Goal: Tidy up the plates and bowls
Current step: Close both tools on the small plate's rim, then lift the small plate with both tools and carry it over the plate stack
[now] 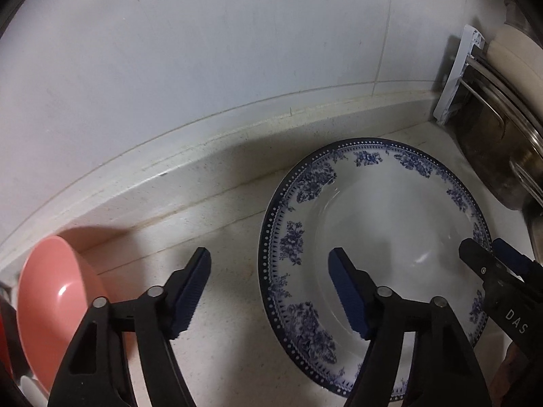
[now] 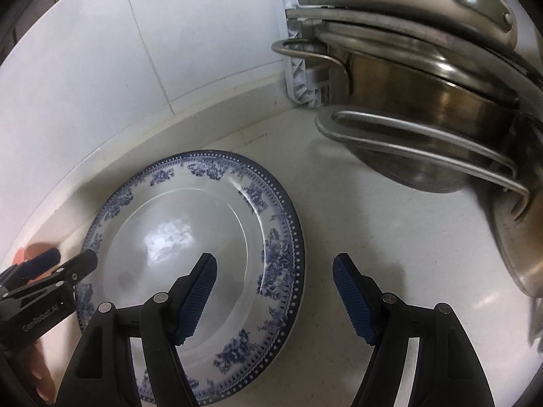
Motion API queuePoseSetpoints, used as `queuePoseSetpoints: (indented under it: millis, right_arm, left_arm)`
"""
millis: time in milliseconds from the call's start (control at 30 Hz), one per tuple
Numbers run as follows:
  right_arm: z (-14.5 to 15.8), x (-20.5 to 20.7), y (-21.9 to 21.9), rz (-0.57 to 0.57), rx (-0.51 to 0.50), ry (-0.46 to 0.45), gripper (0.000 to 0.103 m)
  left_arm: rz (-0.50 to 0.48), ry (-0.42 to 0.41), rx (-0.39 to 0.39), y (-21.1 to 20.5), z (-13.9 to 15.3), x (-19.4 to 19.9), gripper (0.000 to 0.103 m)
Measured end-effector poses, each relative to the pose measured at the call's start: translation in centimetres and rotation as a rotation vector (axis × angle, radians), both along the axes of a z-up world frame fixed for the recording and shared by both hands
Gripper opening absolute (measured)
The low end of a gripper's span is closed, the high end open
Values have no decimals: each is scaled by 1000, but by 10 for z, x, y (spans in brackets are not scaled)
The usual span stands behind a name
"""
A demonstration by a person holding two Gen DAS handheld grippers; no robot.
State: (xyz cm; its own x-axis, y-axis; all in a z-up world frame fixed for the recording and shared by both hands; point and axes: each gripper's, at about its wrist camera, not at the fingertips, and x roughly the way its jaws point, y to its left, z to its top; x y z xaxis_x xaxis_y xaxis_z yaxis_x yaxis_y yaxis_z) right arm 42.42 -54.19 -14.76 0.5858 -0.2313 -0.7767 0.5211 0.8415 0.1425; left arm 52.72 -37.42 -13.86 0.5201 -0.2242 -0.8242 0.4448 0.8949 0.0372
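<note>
While blue-patterned plate (image 1: 373,230) lies flat on tabletop (image 1: 220,237), left tongs (image 1: 269,291) and right tongs (image 2: 275,295) straddle opposite rims, open — glazed ceramic, stiff, slippery, breakable; pinch at raised rim.

Dim, cool light. Glare glints off the plate (image 2: 166,240), and the pots (image 2: 441,129) blur. Fisheye bending darkens the corners.
</note>
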Motion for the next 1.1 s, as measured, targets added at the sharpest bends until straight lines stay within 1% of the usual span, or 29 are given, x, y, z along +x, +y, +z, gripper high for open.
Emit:
queuePoseSetpoints:
  millis: [133, 200, 267, 367, 433, 500, 667, 700, 933, 1100]
  right_arm:
    - [0, 1, -1, 7, -16, -2, 71]
    - [-1, 4, -3, 12, -24, -1, 69]
    - [-1, 8, -5, 19, -32, 2, 60]
    - [-1, 12, -6, 35, -39, 4, 54]
    - [0, 13, -5, 49, -49, 5, 50]
    - [0, 15, -4, 68, -60, 10, 45]
    - [1, 16, -7, 73, -74, 18, 38]
    - [1, 15, -8, 72, -72, 16, 38]
    - [4, 4, -5, 73, -58, -2, 36]
    - [11, -6, 1, 61, -52, -16, 36]
  left_arm:
    - [-12, 15, -9, -4, -3, 5, 62]
    - [-15, 24, -19, -5, -5, 7, 58]
    - [-22, 42, -27, -8, -8, 8, 53]
    - [-31, 51, -47, -9, -9, 9, 49]
    - [-38, 52, -57, -11, -9, 9, 44]
    - [-38, 48, -53, -14, -9, 9, 43]
    - [-25, 38, -47, -15, -9, 8, 40]
    - [-21, 32, -43, -15, -9, 7, 38]
    - [-7, 0, -19, -14, -1, 1, 37]
    - [4, 13, -39, -5, 8, -7, 37]
